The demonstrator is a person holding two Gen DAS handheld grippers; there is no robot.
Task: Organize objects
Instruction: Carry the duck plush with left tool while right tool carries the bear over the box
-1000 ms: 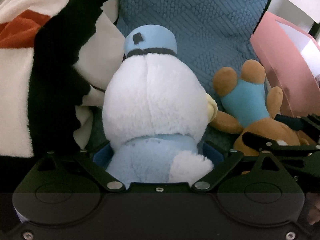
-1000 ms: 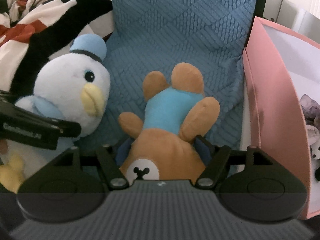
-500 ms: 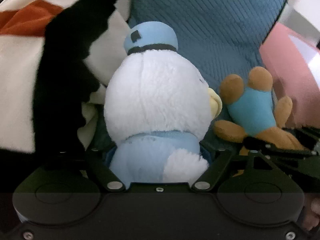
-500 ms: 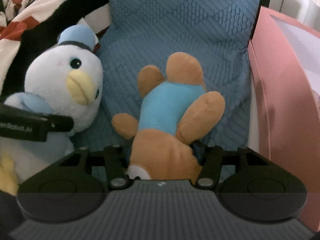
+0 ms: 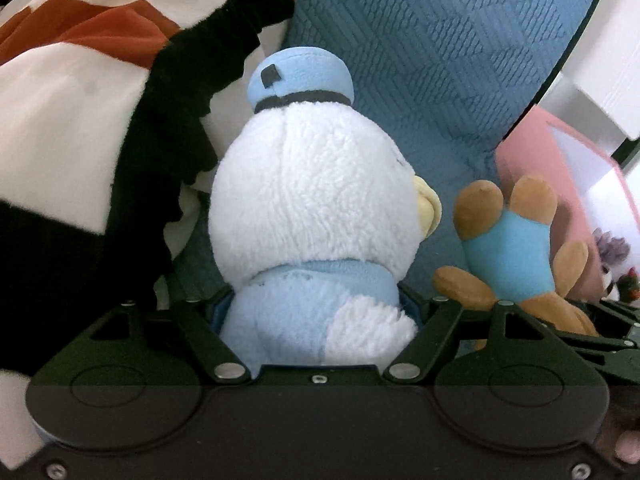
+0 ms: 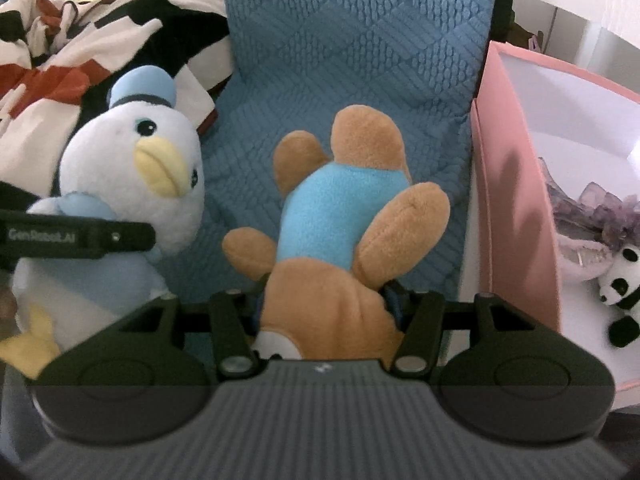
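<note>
We find the left gripper (image 5: 316,312) closed around the pale-blue body of the white duck plush (image 5: 316,208), and the right gripper (image 6: 326,308) likewise clamped on the head of the upside-down brown bear plush (image 6: 340,216); both toys sit side by side over the blue quilted cushion (image 6: 352,48). A black, white and rust fleece blanket (image 5: 88,92) crowds the duck's left. At far right stands a pink box (image 6: 516,200), holding a small panda toy (image 6: 622,280).
</note>
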